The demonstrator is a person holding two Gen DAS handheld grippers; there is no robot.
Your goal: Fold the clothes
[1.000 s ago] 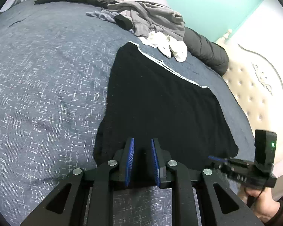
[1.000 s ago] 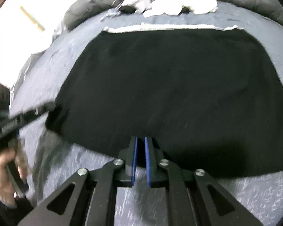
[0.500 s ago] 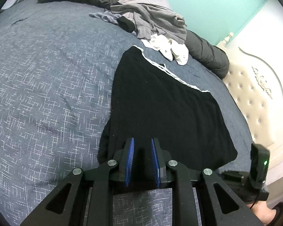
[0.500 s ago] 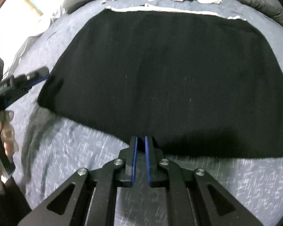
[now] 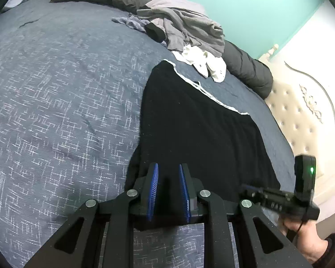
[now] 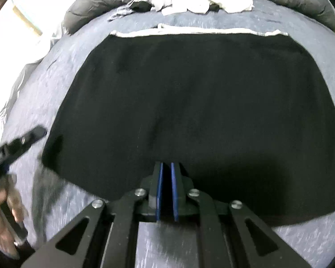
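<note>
A black garment (image 5: 201,134) with a white trim (image 5: 212,96) along its far edge lies spread flat on the blue-grey bedspread (image 5: 55,89). My left gripper (image 5: 168,165) hovers over the garment's near left corner, open, with nothing between its blue pads. In the right wrist view the same garment (image 6: 201,100) fills the middle. My right gripper (image 6: 166,163) is above its near edge, pads almost together, holding nothing. Each gripper shows in the other's view: the right gripper (image 5: 245,186) by the near right corner, the left gripper (image 6: 41,131) blurred by the left corner.
A pile of grey and white clothes (image 5: 189,29) lies beyond the garment, against a dark rolled duvet (image 5: 248,69). A cream tufted headboard (image 5: 301,120) bounds the bed on the right. A person's hand (image 5: 306,241) holds the right gripper's handle.
The right gripper drew back to the garment's near edge, then came forward over it again. The left gripper shifted slightly along the near left corner. Neither gripper's jaws changed.
</note>
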